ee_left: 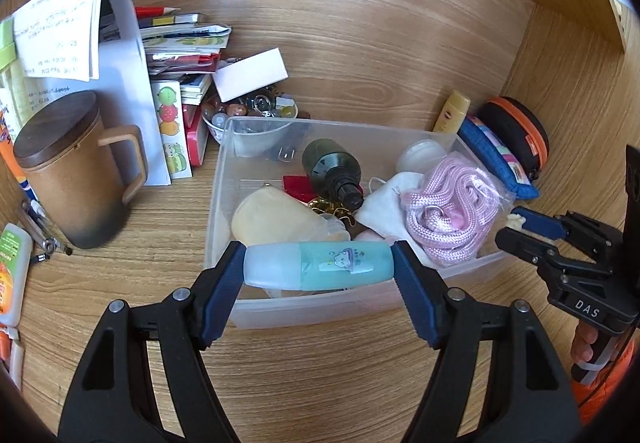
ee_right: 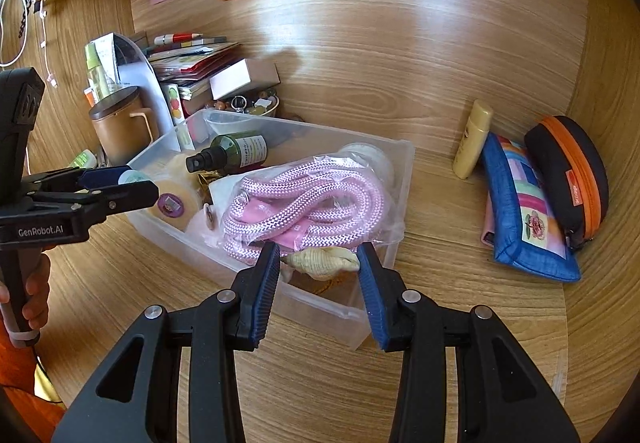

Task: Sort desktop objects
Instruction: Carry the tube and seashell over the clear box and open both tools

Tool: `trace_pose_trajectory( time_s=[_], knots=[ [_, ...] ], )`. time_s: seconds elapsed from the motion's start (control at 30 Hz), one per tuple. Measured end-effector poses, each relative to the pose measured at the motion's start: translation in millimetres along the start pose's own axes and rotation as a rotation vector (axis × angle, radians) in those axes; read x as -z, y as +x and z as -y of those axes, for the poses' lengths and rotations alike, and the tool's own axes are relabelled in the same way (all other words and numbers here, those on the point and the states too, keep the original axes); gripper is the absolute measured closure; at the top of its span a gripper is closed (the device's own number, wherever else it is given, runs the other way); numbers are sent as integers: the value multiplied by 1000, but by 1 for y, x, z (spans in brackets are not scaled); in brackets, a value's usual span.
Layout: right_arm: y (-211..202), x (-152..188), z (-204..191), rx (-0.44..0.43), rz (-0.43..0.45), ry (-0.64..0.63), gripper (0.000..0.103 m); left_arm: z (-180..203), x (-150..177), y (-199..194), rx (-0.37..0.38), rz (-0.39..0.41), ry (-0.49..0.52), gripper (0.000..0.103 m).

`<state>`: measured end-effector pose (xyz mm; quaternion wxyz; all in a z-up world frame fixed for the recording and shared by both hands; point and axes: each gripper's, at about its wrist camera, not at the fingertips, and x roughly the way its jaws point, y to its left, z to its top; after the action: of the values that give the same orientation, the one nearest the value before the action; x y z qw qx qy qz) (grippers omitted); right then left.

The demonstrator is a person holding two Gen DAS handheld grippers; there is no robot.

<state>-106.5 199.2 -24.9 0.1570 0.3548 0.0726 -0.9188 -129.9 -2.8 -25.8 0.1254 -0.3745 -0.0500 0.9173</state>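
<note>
A clear plastic bin (ee_left: 316, 307) (ee_right: 352, 319) sits on the wooden desk, holding a bagged pink rope (ee_left: 452, 215) (ee_right: 304, 203), a dark green spray bottle (ee_left: 334, 169) (ee_right: 236, 153), a white pouch and a cream item. My left gripper (ee_left: 318, 267) is shut on a small teal bottle (ee_left: 320, 267), held lengthwise over the bin's near edge. My right gripper (ee_right: 320, 263) is shut on a cream seashell (ee_right: 322, 261) over the bin's near corner; it also shows in the left wrist view (ee_left: 514, 221).
A brown lidded mug (ee_left: 76, 171), papers and stacked booklets stand left of the bin. A bowl of trinkets (ee_left: 256, 111) sits behind it. A yellow tube (ee_right: 474, 139), a blue pouch (ee_right: 524, 211) and a black-and-orange case (ee_right: 568, 175) lie to the right. Sticky notes are on the back wall.
</note>
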Motion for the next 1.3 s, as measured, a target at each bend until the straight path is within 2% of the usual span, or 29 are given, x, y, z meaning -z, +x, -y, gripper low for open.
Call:
trace_pose_trajectory(
  time_s=[0.3, 0.67, 0.77, 0.83, 0.93, 1.07, 1.1, 1.13, 1.3],
  knots=[
    [2, -1, 0, 3, 3, 10, 66, 5, 0, 6, -31, -9, 25, 30],
    [1, 0, 1, -1, 10, 20, 58, 6, 0, 8, -42, -8, 20, 28],
    [0, -1, 0, -11, 15, 22, 50, 5, 0, 6, -65, -1, 18, 24],
    [-2, -1, -2, -13, 25, 21, 42, 4, -1, 3, -61, 1, 16, 22],
    [-6, -2, -4, 15, 41, 13, 33, 6, -1, 0, -66, -2, 22, 20],
    [-13, -3, -5, 38, 58, 4, 29, 6, -1, -7, -57, 4, 14, 12],
    [-15, -2, -5, 42, 61, 4, 25, 7, -1, -11, -65, 11, 11, 10],
    [-17, -2, -5, 46, 66, 5, 22, 7, -1, -13, -72, 17, 11, 9],
    [-29, 0, -6, 64, 87, 8, 21, 9, 0, -32, -104, 58, 20, 9]
  ],
)
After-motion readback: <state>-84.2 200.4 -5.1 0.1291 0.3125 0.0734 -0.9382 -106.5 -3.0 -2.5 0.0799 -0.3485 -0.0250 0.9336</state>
